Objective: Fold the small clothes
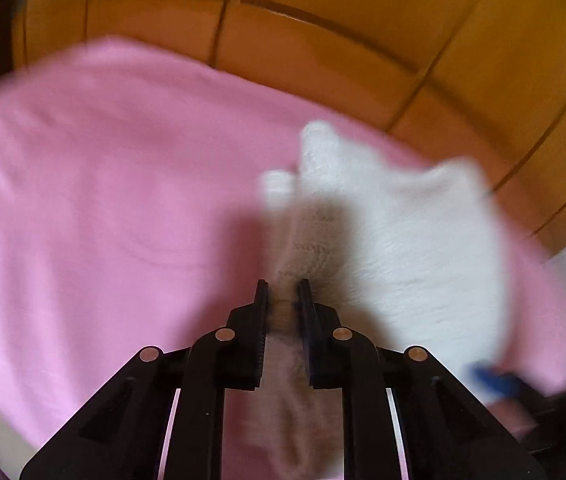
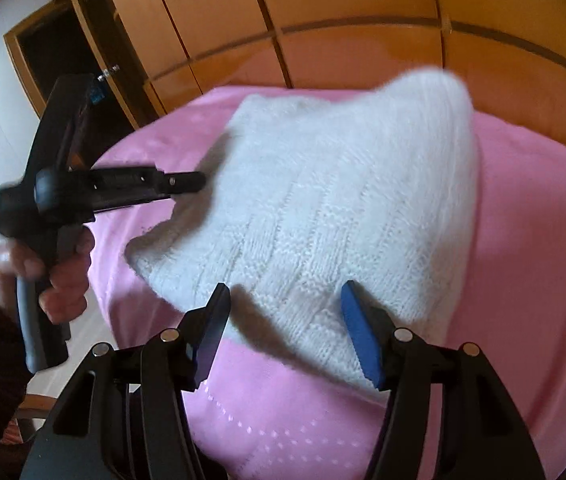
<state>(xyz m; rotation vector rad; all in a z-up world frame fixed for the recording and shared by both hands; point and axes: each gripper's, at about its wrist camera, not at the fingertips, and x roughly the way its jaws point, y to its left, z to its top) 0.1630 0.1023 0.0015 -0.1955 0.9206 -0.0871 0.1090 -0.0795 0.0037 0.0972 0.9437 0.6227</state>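
Note:
A small white knitted garment (image 2: 323, 208) hangs partly lifted over a pink blanket (image 2: 523, 240). In the left wrist view my left gripper (image 1: 283, 292) is shut on an edge of the white garment (image 1: 403, 232), which trails away to the right. The left gripper also shows in the right wrist view (image 2: 199, 178), held in a hand, its tip at the garment's left edge. My right gripper (image 2: 285, 312) is open, its blue-padded fingers (image 2: 359, 336) standing just above the garment's near edge, holding nothing.
The pink blanket (image 1: 103, 180) covers the bed. Orange wooden wardrobe doors (image 2: 343, 8) stand behind it. A dark doorway (image 2: 55, 56) and a white wall are at the left. The person's hand (image 2: 59, 276) grips the left handle. The left view is motion-blurred.

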